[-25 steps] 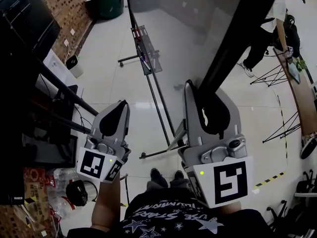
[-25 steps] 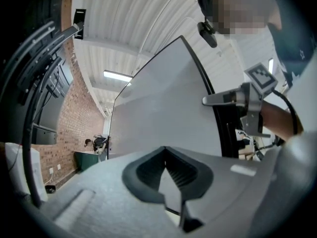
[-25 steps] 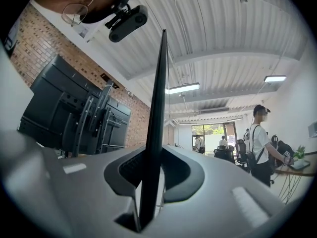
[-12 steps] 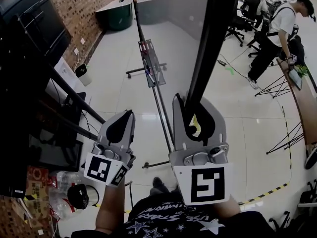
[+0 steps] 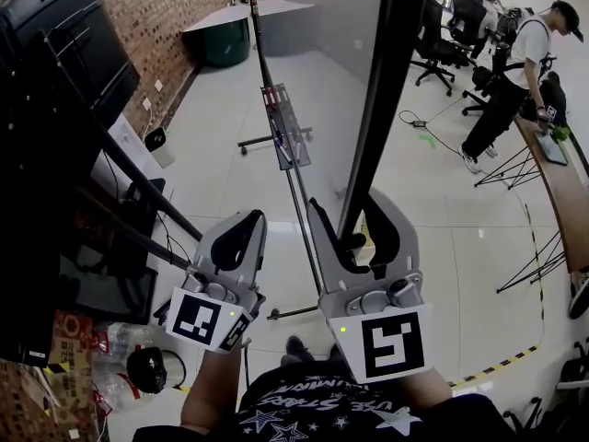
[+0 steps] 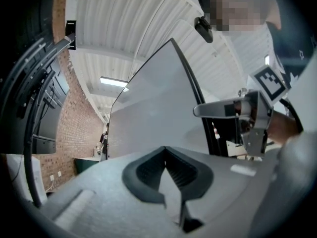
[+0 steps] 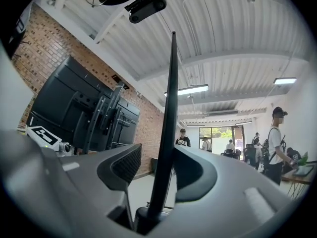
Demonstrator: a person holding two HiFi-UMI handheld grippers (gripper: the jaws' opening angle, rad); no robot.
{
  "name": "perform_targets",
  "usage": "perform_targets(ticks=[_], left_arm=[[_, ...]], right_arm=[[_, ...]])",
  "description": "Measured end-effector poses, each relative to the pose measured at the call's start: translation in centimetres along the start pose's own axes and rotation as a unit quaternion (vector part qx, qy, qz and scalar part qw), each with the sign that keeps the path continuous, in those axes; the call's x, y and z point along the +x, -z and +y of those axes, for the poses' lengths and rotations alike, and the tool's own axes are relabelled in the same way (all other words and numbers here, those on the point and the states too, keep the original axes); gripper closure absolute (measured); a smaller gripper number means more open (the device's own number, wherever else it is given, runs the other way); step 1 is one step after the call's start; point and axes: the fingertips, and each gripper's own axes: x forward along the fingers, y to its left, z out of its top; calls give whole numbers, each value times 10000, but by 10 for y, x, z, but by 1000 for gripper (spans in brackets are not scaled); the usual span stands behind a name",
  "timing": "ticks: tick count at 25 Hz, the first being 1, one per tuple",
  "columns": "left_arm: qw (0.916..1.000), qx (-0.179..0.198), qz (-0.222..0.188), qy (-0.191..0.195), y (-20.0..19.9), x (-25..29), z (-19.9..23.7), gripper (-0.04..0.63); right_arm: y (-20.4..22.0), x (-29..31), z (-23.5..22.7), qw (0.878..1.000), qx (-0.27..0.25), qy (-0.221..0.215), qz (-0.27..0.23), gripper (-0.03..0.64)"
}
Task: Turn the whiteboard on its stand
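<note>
I find the whiteboard (image 5: 385,90) edge-on, running from the top centre of the head view down to the lower middle, with its stand (image 5: 293,178) just left of it. Its dark edge stands between the jaws of the right gripper (image 5: 352,217), which are opening; a gap shows on one side of the edge. The left gripper (image 5: 247,223), left of centre, has its jaws together on nothing.
</note>
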Motion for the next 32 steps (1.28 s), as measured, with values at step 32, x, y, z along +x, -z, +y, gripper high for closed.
perform_targets(ticks=[32], left_arm=[[9973, -157, 102, 710, 29, -25, -88, 591]], right_arm=[[94, -84, -43, 9983, -66, 486, 328, 609]])
